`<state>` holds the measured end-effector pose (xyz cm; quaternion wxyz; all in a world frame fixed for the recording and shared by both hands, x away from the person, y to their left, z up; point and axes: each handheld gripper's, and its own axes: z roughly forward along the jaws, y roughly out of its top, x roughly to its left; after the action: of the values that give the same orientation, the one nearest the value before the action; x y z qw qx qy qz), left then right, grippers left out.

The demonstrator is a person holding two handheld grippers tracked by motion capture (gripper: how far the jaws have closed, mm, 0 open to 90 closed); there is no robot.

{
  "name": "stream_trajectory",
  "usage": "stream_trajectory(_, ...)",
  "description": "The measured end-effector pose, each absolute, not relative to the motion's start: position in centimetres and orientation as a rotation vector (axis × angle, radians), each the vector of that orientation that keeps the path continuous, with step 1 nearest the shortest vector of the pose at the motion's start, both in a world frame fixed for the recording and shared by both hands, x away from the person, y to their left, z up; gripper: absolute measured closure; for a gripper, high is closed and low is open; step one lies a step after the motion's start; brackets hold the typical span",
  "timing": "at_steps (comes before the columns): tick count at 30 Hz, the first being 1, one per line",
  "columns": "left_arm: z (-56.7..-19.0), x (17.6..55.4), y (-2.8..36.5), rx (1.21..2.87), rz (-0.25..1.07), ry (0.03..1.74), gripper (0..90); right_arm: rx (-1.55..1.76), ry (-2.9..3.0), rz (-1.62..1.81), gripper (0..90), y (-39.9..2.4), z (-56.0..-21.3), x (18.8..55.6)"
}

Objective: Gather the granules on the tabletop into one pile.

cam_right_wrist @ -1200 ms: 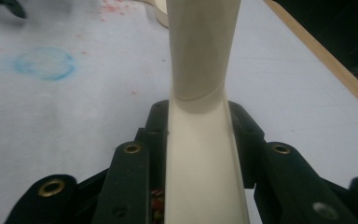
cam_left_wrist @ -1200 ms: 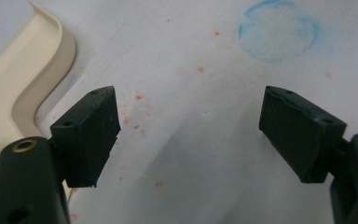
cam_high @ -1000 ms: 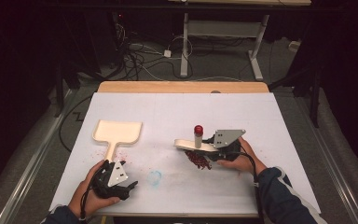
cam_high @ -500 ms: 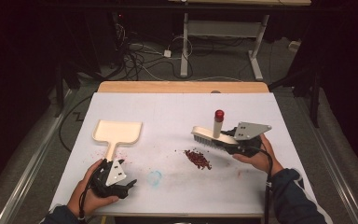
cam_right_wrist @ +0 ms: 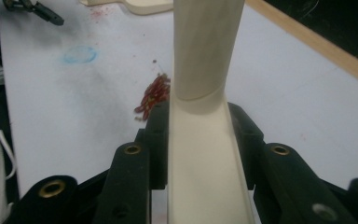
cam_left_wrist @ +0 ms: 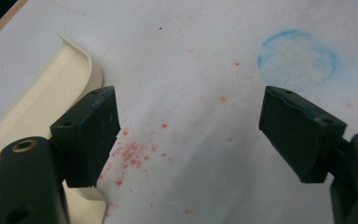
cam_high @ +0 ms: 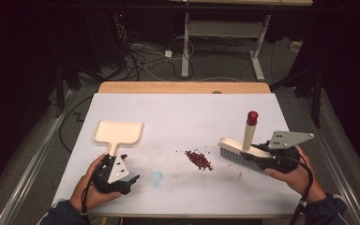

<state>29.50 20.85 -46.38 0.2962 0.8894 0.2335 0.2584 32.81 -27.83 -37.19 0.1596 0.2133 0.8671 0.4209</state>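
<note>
Little of the sweeping looking done so far: holding the left gripper low near the front edge of the table, jaws standing wide apart on nothing, just beside the handle of the cream dustpan and not gripping it; clamping the right gripper on the brush, pads pressing its cream back from both sides, bristles sitting right of the heap, touching the sheet or hanging just above it, not being clear. Leaving the small heap of dark red bits lying mid-table between the two grippers, apart from brush and dustpan alike. Judging what is remaining: taking up the dustpan, bringing it to the heap, brushing the bits in. Catching up close, in the left gripper view, fine red dust speckling the sheet between the jaws, hardly showing from above. Confirming, in the right gripper view, the squeeze on the brush below its round handle. Giving, from the high view, the overall layout, the handle's red cap and the wooden far edge
</note>
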Motion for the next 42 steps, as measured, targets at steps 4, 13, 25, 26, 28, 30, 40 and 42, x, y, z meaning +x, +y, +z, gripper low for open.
stream_trajectory(4,-46.5,29.6,20.6,2.368,0.677,0.616,19.7,0.646,2.525,1.173,67.4,-28.8,-37.5,31.6)
stream_trajectory(13,-46.8,29.7,20.2,2.392,0.662,0.598,19.7,0.697,2.681,1.111,67.3,-30.9,-38.9,31.4)
stream_trajectory(25,-47.0,29.7,19.9,2.412,0.643,0.598,19.7,0.753,2.683,1.071,56.3,-32.1,-40.3,37.1)
stream_trajectory(26,-47.1,29.7,19.9,2.413,0.639,0.598,19.7,0.77,2.678,1.046,54.5,-32.1,-40.4,37.7)
stream_trajectory(28,-47.1,29.7,19.9,2.412,0.63,0.6,19.7,0.783,2.702,1.013,53.4,-32.0,-40.8,38.9)
stream_trajectory(30,-47.2,29.7,19.9,2.418,0.629,0.599,19.7,0.789,2.73,0.999,51.6,-31.8,-41.4,40.0)
stream_trajectory(40,-47.3,29.8,20.0,2.419,0.623,0.604,19.7,1.071,2.575,0.913,46.8,-31.3,-42.9,43.8)
stream_trajectory(42,-47.3,29.8,19.9,2.421,0.624,0.604,19.7,1.145,2.516,0.876,47.3,-31.0,-43.2,44.1)
